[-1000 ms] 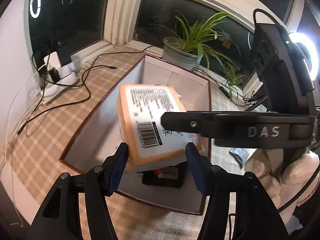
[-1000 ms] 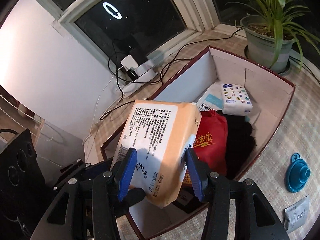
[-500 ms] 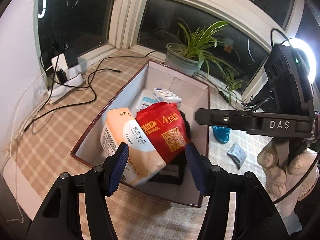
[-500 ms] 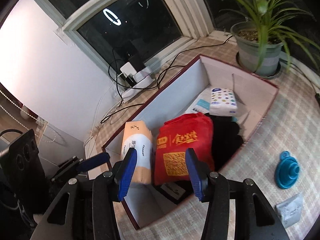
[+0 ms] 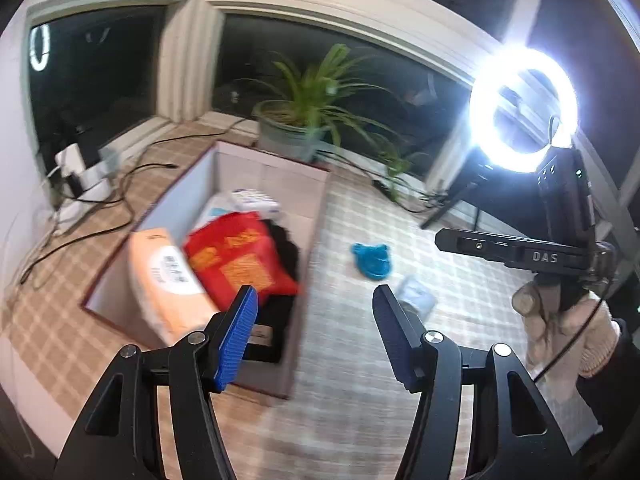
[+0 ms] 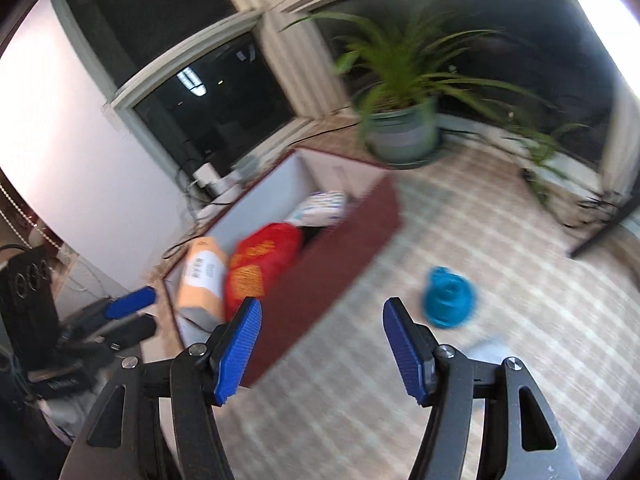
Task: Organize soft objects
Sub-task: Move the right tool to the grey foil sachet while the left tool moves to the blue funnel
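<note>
Your right gripper point(image 6: 320, 344) had just been opening, nothing between its jaws; your left gripper point(image 5: 314, 334) stood open, empty. Ahead of the right jaws, slightly right, lay the blue soft piece point(image 6: 448, 298): probably light and floppy, best pinched across its bunched middle.

A checked beige cloth point(image 5: 460, 300) covers the broad sill-like surface that runs along a bay of dark windows point(image 5: 96, 80) framed in pale moulding point(image 5: 320, 4). A potted spider plant point(image 6: 400, 120) stands at the far edge by the glass, with a smaller plant point(image 5: 394, 160) to its right. At the far left corner a white power strip point(image 5: 80, 176) sits with black cables point(image 5: 132, 184) trailing over the cloth. A lit ring light point(image 5: 524, 108) glares at the right on a dark stand; its reflection point(image 5: 39, 46) shows in the left pane. A plain white wall point(image 6: 52, 128) closes the left side.
</note>
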Tool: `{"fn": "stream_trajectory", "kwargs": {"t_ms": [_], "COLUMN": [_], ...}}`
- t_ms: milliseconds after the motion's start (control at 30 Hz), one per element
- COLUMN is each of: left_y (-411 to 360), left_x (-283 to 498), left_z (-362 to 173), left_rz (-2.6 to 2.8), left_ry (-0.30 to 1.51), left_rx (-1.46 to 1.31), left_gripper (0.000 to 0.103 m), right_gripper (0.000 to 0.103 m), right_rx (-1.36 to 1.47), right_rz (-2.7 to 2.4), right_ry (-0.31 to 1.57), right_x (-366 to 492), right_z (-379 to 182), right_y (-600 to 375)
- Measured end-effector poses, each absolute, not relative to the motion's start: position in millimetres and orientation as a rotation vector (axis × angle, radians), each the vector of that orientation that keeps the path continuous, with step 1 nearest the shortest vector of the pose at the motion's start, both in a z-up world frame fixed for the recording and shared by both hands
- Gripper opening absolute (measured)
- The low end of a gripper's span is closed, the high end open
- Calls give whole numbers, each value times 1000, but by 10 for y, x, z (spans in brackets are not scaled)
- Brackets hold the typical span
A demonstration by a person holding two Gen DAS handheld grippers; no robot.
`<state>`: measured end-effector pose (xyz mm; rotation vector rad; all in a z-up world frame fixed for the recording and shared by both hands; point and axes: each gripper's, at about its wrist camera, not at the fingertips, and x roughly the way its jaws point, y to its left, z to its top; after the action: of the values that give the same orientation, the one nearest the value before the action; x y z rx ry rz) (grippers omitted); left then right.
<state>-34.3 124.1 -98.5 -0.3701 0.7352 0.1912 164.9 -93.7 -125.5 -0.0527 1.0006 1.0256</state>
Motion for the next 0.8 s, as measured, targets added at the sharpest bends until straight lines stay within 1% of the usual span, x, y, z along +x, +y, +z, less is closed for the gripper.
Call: {"fn": "stream_trajectory", "kwargs": {"t_ms": [100,167,300,400,467,567,800], "left_y": [1062,922,651,465,341,219,200], "left_x": [-296,-238,-107,4,71,130,220], "left_z": [-972,-990,-1095,-1233,-1325,-1464,-1671], "left_rz": [146,113,63,26,15,2,12], "left_ry": [733,741,771,806,827,856,899], "left_rx": [-359,-351,-324,-324,-305,-280,-292], "left_gripper": [59,59,59,59,59,59,59], "right_gripper": [66,72,72,72,72,72,72], "right_rx": [-26,-11,-67,-109,-155,-222,-332], "right_rz": [962,901,794,763,755,754,785], "right_ry": [976,961,953,981,1007,992,1004], "right_x": [1743,1795,1795,1740,1692,1624,1607], "right_z": [-1311,-1382,-1575,-1773,-1921,-2083,-2432], "right_y": [-1324,-1584,-1863,-1942,-1897,-1780,-1444]}}
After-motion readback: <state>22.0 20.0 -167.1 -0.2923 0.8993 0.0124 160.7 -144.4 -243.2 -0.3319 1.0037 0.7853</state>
